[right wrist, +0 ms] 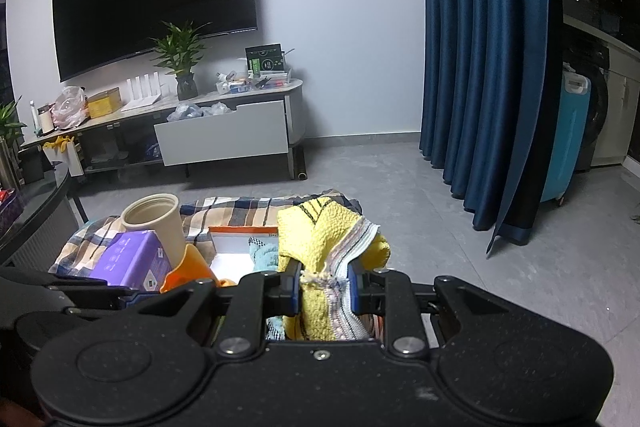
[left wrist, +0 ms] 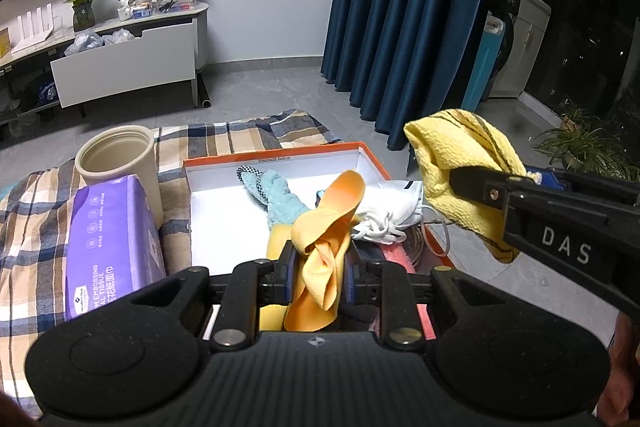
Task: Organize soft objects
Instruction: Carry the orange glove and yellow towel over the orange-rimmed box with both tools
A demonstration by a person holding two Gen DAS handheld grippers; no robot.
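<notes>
Landmark: the orange-rimmed box (left wrist: 280,157), open, white inside, sitting on a plaid blanket (left wrist: 36,211).

Already inside the box: a light blue fuzzy cloth (left wrist: 276,193) with a black-and-white cord at its far end, lying toward the box's far left; a white face mask (left wrist: 394,207) with loose straps toward the box's right wall. Something pink lies at the near right corner of the box, mostly hidden; I cannot tell what it is.

In hand, 2 items:
- Left tool (left wrist: 320,277) is clamped on an orange cloth (left wrist: 324,239). The cloth is held above the near end of the box, folds sticking up past the fingers, a tail hanging below.
- Right tool (right wrist: 324,287) is clamped on a yellow textured cloth (right wrist: 320,239) with a striped edge. In the left wrist view it sits above and just outside the box's right wall, clear of the contents.

Left of the box, on the blanket: a purple tissue pack (left wrist: 114,239) and a beige cylinder container (left wrist: 118,157), touching each other. Neither looks like part of the sorting.

Judgement: well along. 2 soft pieces are in the box, 2 are lifted and not yet placed. No other loose soft items show on the blanket, so lowering and releasing these 2 probably closes it out.
</notes>
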